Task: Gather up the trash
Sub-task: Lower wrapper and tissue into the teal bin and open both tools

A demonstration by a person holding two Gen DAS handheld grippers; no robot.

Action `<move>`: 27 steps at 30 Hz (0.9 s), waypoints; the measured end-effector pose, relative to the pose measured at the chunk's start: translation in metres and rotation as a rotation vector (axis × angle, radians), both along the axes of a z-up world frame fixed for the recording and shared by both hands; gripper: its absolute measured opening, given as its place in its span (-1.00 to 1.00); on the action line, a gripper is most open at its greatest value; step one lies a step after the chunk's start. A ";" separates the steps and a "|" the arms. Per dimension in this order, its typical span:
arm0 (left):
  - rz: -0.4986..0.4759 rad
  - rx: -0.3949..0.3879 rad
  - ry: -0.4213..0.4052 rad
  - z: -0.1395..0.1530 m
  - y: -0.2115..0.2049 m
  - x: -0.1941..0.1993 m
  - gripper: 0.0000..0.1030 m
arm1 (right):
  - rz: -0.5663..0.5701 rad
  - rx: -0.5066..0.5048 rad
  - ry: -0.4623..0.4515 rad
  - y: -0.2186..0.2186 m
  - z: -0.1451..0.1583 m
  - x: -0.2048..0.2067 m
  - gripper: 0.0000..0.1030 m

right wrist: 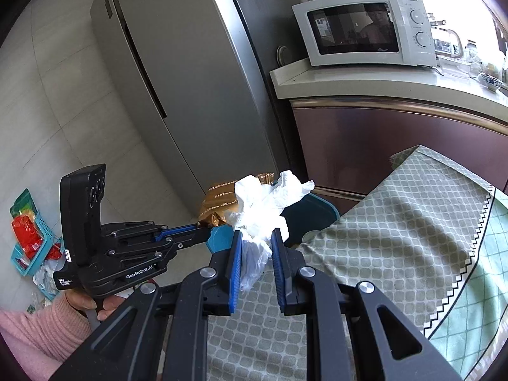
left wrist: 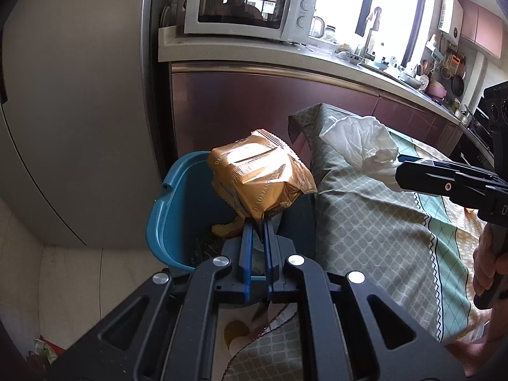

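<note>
My left gripper [left wrist: 257, 222] is shut on a corner of a crinkled gold snack wrapper [left wrist: 258, 181], which hangs over the open blue trash bin [left wrist: 171, 222]. The bin stands on the floor beside the table; some scraps lie in its bottom. My right gripper [right wrist: 257, 238] is shut on a crumpled white tissue [right wrist: 265, 203], held above the table's corner close to the bin [right wrist: 222, 238]. In the left wrist view the right gripper [left wrist: 401, 177] reaches in from the right with the tissue [left wrist: 362, 139]. The right wrist view shows the left gripper [right wrist: 203, 225] with the wrapper [right wrist: 219, 203] at its tip.
A green patterned tablecloth [left wrist: 381, 222] covers the table right of the bin. A grey fridge [right wrist: 177, 79] stands behind the bin. A white microwave [left wrist: 247, 9] sits on the counter above maroon cabinets. A teal basket with red packets [right wrist: 31, 238] lies on the floor at left.
</note>
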State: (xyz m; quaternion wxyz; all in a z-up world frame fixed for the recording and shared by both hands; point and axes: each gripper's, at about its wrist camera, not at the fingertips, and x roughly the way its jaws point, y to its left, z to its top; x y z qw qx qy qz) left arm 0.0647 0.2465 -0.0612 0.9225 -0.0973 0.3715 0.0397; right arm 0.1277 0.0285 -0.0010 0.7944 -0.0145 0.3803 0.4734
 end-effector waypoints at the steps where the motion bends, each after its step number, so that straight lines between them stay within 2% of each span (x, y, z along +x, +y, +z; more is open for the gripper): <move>1: 0.004 0.000 0.008 -0.004 0.002 0.002 -0.86 | 0.004 -0.007 0.004 0.004 -0.002 0.001 -0.67; 18: 0.041 -0.026 0.139 -0.056 0.022 0.036 -0.85 | 0.052 -0.109 0.055 0.065 -0.036 0.022 -0.67; 27: 0.051 -0.026 0.176 -0.071 0.019 0.059 -0.84 | 0.057 -0.165 0.084 0.086 -0.056 0.031 -0.67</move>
